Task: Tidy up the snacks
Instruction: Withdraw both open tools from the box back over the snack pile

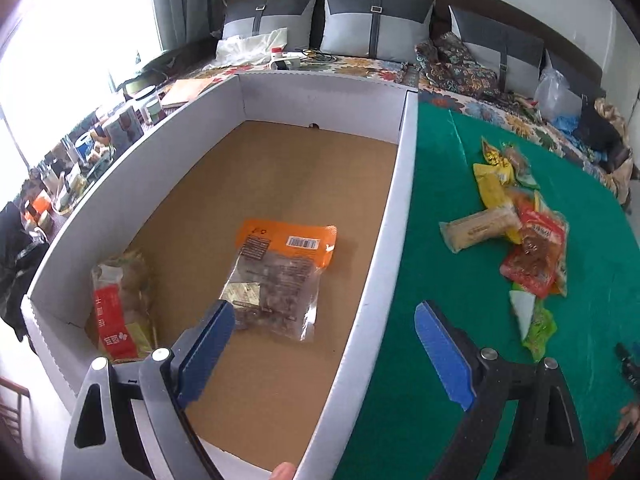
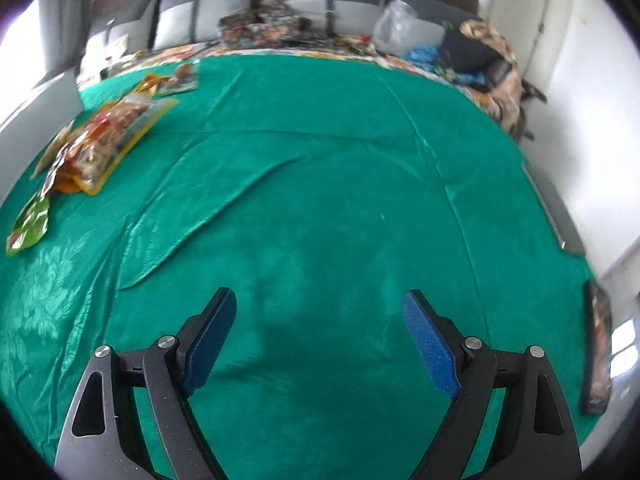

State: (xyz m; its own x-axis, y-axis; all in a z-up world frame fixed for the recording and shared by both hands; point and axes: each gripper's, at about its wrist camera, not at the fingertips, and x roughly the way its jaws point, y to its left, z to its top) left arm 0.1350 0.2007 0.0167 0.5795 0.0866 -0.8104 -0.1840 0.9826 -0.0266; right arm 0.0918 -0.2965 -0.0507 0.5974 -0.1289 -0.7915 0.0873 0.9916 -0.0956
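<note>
L gripper [image 1: 324,320] released, empty, over box [image 1: 400,184]; orange pkt [image 1: 280,276] just ahead of tips; R gripper [image 2: 320,312] released, snack pile [image 2: 100,136] far left

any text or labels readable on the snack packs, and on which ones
Red-labelled packet in the cardboard box: white Chinese characters, too distorted to read reliably.
Orange-topped packet: barcode and small print, too small to read.
Red packet on the green cloth: printing blurred.
Yellow packet: dark print, unreadable.
Right wrist view: all blurred.
</note>
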